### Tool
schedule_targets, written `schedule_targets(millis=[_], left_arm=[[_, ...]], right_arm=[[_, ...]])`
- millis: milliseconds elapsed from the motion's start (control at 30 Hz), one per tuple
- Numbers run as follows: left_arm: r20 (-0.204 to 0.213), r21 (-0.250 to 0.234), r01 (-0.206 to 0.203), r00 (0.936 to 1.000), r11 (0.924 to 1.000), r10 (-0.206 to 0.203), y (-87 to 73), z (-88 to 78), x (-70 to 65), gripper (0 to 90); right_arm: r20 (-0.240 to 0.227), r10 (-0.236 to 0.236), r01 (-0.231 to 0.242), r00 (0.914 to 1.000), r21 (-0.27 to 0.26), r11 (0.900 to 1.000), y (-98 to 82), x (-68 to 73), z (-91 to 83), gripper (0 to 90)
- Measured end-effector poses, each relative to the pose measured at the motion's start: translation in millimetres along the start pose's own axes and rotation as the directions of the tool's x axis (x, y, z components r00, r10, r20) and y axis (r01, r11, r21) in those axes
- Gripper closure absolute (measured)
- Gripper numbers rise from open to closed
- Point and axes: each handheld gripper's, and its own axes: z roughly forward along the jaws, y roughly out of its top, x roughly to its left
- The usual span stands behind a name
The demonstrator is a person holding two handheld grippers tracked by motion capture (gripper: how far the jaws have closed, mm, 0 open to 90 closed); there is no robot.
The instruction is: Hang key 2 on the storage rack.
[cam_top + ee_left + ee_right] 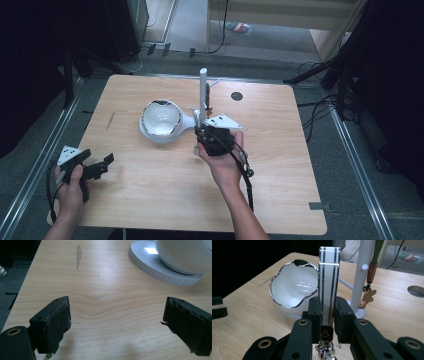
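Right gripper view: fingers (pixel 342 317) clamped tight on flat white bar (pixel 329 287) with dark stripes, bar upright between pads, most of length standing above them, chrome fitting below. White bowl (pixel 292 287) with chrome rim behind left; white post (pixel 364 272) with hanging gingerbread charm (pixel 367 298) just right of bar.

Left gripper view: fingers (pixel 56 322) wide apart, nothing between, bare table (pixel 107 302) beneath; bowl base at upper right.

High view: right gripper (pixel 205 131) raised mid-table, beside bowl (pixel 161 119) and post (pixel 203 90). Left gripper (pixel 102 165) near table's left front edge, well apart from bar.
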Motion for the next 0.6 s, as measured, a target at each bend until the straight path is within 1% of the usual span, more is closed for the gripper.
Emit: schedule_targets(millis=[233,500,600], left_arm=[[0.001,-0.002,0.002,1.0,1.0,-0.002,0.0,0.1,0.2,8.0],[0.001,0.0,-0.001,1.0,1.0,0.001,0.0,-0.1,0.4,8.1],[0.001,-0.002,0.001,1.0,1.0,-0.001,0.2,0.1,0.6,8.0]], right_arm=[[-0.011,-0.002,0.001,0.9999,-0.027,1.0,5.3,-7.2,1.4,78.0],[-0.026,0.032,-0.033,0.9992,-0.041,0.999,7.5,-18.0,8.8,78.1],[-0.032,0.053,-0.055,0.9981,-0.042,0.998,7.8,-22.2,11.6,78.0]])
